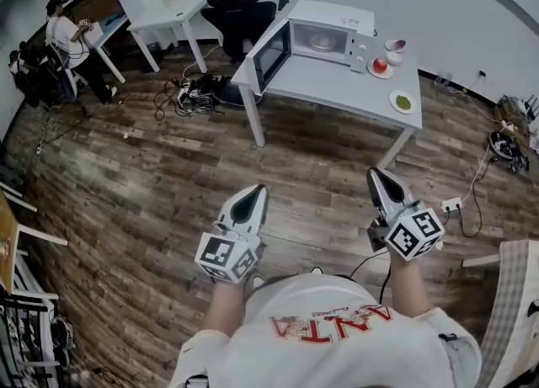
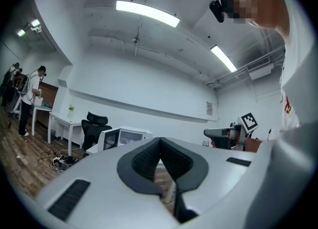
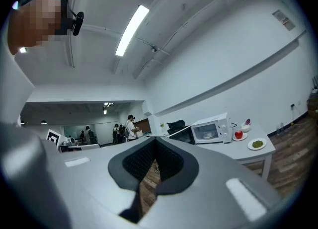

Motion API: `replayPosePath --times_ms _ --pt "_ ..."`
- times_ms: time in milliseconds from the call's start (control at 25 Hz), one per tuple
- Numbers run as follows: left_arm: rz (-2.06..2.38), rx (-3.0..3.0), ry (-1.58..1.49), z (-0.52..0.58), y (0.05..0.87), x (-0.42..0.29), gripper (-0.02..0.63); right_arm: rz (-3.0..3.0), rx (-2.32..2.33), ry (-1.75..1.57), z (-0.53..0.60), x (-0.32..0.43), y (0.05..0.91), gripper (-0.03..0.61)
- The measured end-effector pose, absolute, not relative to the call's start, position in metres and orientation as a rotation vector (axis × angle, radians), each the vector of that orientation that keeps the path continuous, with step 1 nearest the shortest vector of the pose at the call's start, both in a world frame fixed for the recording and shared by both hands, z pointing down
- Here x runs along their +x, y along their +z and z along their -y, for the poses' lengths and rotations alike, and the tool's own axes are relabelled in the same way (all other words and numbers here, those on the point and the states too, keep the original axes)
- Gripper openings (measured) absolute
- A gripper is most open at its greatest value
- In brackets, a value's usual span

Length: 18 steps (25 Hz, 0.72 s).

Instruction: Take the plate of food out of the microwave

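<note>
Inside the boxy white microwave (image 1: 324,37), behind its glass-fronted door (image 1: 271,54) that hangs wide open at the microwave's left side, sits the pale round plate of food (image 1: 321,40); what lies on it is too small to tell from here. The microwave stands on a white tabletop (image 1: 337,83), and both grippers are well short of it, over the wooden floor (image 1: 168,176). The left gripper (image 1: 250,199) and the right gripper (image 1: 379,178) each have their jaws pressed together on nothing. The approach looks best made square to the microwave's mouth, spreading the jaws before reaching in, keeping clear of the door and of the small plate with a red fruit (image 1: 380,67) just right of the microwave.
</note>
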<state>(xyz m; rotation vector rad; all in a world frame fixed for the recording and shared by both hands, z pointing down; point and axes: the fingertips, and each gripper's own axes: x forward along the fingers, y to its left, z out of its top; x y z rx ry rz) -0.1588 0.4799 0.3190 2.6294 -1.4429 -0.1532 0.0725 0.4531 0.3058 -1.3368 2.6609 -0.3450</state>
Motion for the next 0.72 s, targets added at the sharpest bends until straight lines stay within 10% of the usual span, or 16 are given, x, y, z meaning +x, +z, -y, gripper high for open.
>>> replayPosePath --times_ms 720 --pt "1.362 2.663 -0.121 -0.393 0.329 -0.081 0.008 -2.621 -1.397 -0.450 -0.380 0.151 0.334 -0.002"
